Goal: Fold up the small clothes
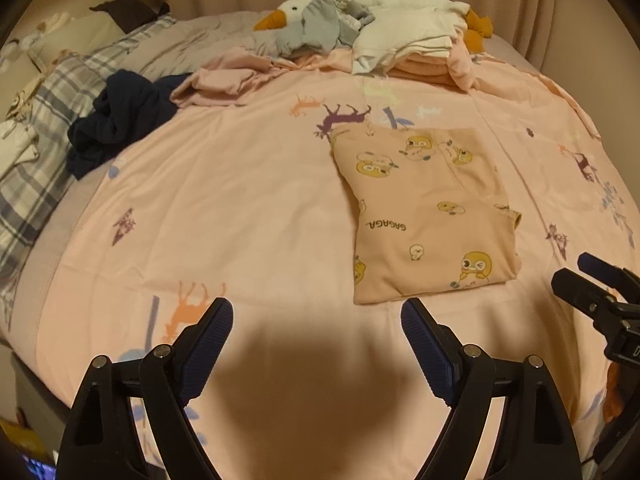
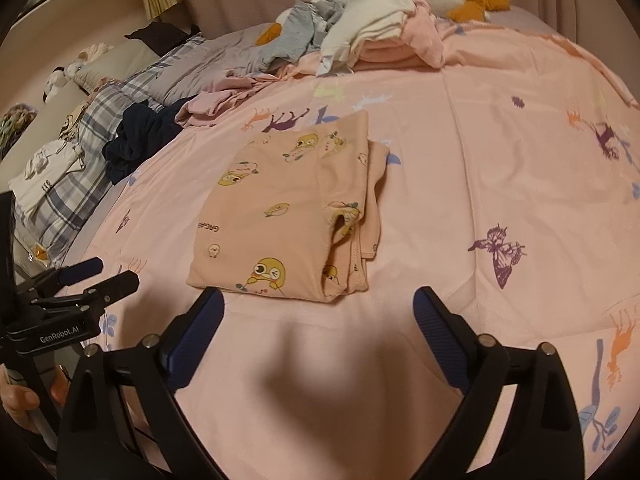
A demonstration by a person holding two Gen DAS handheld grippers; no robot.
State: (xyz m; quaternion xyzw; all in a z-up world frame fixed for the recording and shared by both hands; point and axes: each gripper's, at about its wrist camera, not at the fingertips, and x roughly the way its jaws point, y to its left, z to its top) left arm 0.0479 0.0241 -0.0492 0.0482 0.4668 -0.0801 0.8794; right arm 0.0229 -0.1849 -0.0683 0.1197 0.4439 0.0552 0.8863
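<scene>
A small peach garment (image 1: 424,212) printed with yellow cartoon ducks lies folded into a rectangle on the pink bedspread (image 1: 248,216). In the right wrist view the same garment (image 2: 288,216) shows layered edges and a cuff along its right side. My left gripper (image 1: 316,316) hangs open above the bedspread, just short of the garment's near left corner, with nothing between its fingers. My right gripper (image 2: 316,304) is open too, its left finger close to the garment's near edge, gripping nothing. Each gripper appears at the edge of the other's view: right gripper (image 1: 580,276), left gripper (image 2: 100,274).
A heap of unfolded clothes (image 1: 360,36) and a plush goose (image 1: 288,14) lie at the far end of the bed. A dark navy garment (image 1: 120,120) and a pink one (image 1: 224,80) sit at the far left beside plaid pillows (image 1: 48,136). A hand (image 2: 20,400) holds the left gripper.
</scene>
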